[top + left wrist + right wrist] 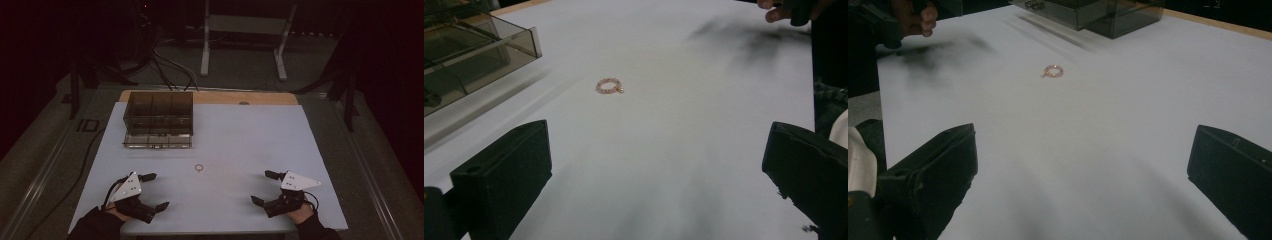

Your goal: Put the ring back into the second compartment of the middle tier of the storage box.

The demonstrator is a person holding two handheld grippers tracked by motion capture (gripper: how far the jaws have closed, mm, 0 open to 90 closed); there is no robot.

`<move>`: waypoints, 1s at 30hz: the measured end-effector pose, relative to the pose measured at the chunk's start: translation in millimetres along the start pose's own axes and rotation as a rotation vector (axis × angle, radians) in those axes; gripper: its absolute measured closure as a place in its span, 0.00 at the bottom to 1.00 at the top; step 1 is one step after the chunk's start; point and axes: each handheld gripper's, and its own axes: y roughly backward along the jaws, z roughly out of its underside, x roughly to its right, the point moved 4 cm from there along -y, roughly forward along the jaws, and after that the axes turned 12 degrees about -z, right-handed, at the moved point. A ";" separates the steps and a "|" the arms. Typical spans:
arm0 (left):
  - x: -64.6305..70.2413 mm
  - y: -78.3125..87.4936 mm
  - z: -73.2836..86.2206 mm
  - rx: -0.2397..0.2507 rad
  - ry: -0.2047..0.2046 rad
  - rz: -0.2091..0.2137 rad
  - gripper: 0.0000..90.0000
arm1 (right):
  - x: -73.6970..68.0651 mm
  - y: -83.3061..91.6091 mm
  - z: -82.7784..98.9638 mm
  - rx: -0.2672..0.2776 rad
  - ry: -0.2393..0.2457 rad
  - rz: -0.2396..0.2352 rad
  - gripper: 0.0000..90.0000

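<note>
With both my grippers gaping empty, the beaded bracelet (199,167) lay at one o'clock from my left gripper (153,191), nearer than my right gripper (263,187).

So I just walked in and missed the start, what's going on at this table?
A person holds a two-jaw gripper in each hand at the near edge of the white table. The left gripper and the right gripper both have their jaws wide apart with nothing between them. A small pink beaded ring lies alone on the table between and ahead of them, untouched. Farther back on the left stands a smoky clear plastic organiser box with compartments.
</note>
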 end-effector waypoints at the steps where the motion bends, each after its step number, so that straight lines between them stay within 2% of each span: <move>1: 0.4 0.0 -0.4 0.002 0.001 0.001 0.01 | -0.1 -0.2 0.2 -0.001 0.000 0.001 0.00; 13: 3.7 -1.8 -7.2 0.008 -0.003 0.032 0.01 | 0.0 1.8 0.9 0.002 -0.009 0.010 0.00; 30: 0.3 -1.3 -18.5 0.028 0.002 0.026 0.01 | -0.3 1.9 0.7 0.006 -0.012 0.009 0.00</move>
